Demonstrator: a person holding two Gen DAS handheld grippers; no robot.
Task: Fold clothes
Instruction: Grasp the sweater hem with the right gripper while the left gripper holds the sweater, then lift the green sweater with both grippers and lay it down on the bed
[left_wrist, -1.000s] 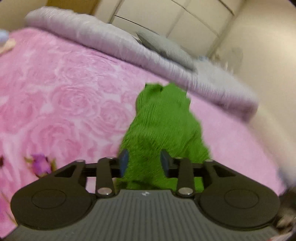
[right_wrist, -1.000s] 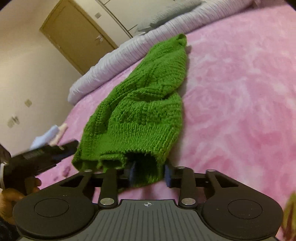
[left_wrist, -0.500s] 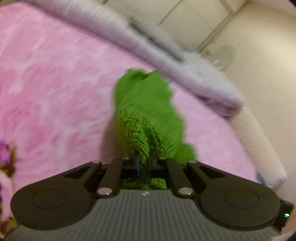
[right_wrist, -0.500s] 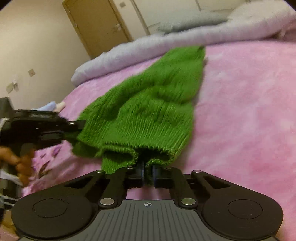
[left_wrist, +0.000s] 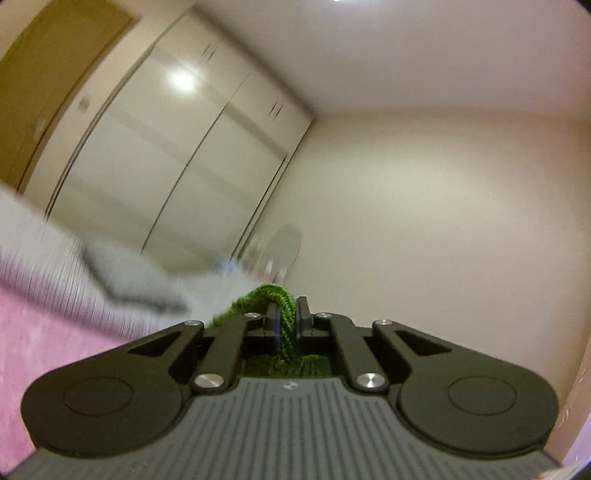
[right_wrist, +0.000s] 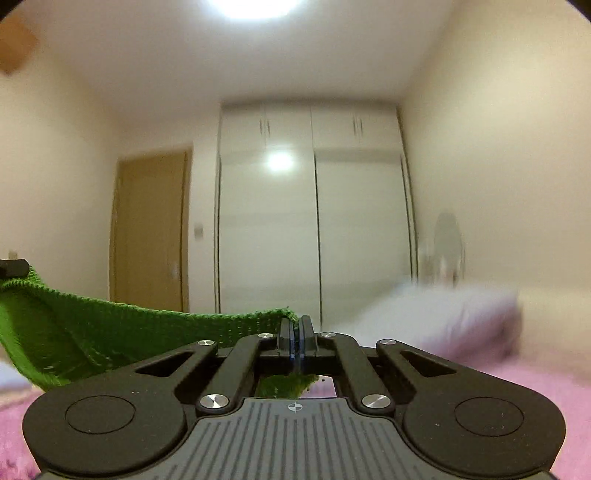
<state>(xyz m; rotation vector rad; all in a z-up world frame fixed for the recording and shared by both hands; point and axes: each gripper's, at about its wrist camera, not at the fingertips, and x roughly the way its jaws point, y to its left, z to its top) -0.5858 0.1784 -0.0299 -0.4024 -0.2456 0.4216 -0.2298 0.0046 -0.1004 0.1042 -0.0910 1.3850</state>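
The green knitted sweater (right_wrist: 92, 328) is lifted off the pink bed. Its hem stretches from my right gripper (right_wrist: 295, 326) leftward to the tip of the left gripper (right_wrist: 13, 267) at the frame edge. My right gripper is shut on one hem corner. In the left wrist view my left gripper (left_wrist: 287, 319) is shut on a bunched fold of the sweater (left_wrist: 266, 295). Both grippers are tilted upward toward the walls. Most of the sweater hangs below, hidden.
The pink floral bedspread (left_wrist: 48, 332) lies low in both views (right_wrist: 517, 376). A grey rolled duvet and pillow (left_wrist: 122, 280) lie at the bed's far side (right_wrist: 436, 314). White wardrobe doors (right_wrist: 314, 229) and a wooden door (right_wrist: 147, 229) stand behind.
Both grippers closed on the sweater's hem a second ago and have since lifted it and tilted upward, so the views swung from the bed to the walls.
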